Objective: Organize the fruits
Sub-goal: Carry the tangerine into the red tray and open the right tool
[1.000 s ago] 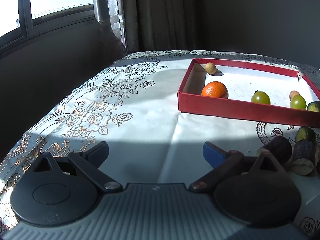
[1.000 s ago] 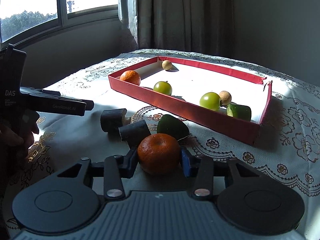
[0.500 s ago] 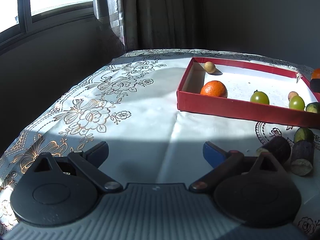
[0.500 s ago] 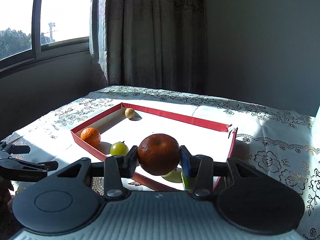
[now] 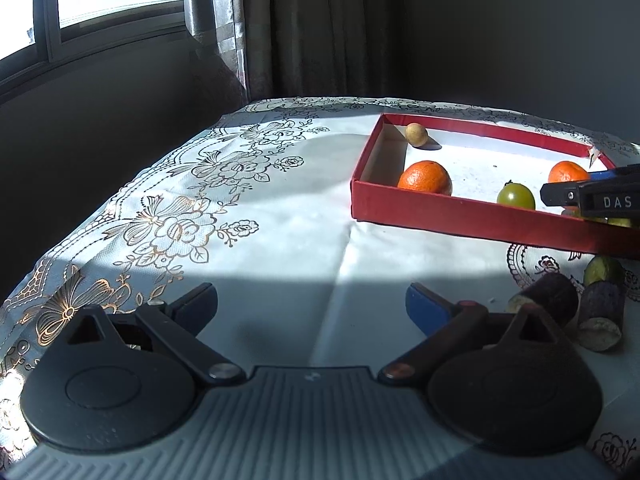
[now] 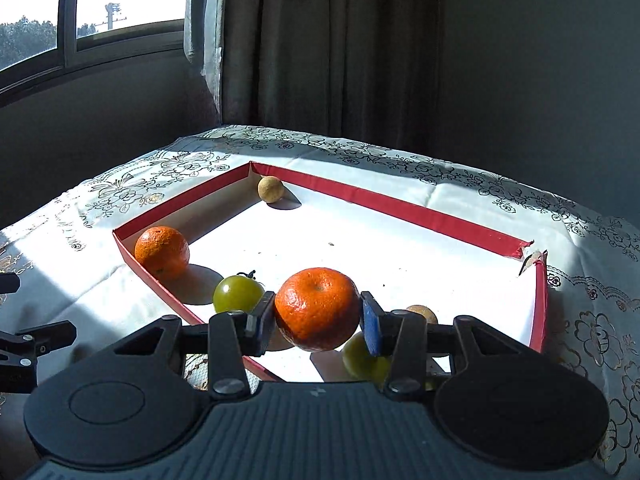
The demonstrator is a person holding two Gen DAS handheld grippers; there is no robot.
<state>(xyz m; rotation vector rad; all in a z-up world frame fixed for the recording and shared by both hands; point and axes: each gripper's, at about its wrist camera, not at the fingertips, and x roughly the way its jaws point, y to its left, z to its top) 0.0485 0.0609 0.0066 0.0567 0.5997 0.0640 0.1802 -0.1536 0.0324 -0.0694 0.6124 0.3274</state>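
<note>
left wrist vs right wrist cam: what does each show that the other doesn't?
Left wrist only: the open left tool and dark cut pieces on the tablecloth outside the tray.
Right wrist only: the right tool shut on the held orange, plus the tray's torn corner.
Both: red tray, resting orange, green fruit, tan ball.

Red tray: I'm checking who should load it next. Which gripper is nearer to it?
Right. The right gripper holds an orange over the red tray; the left gripper sits open on the tablecloth short of it.
</note>
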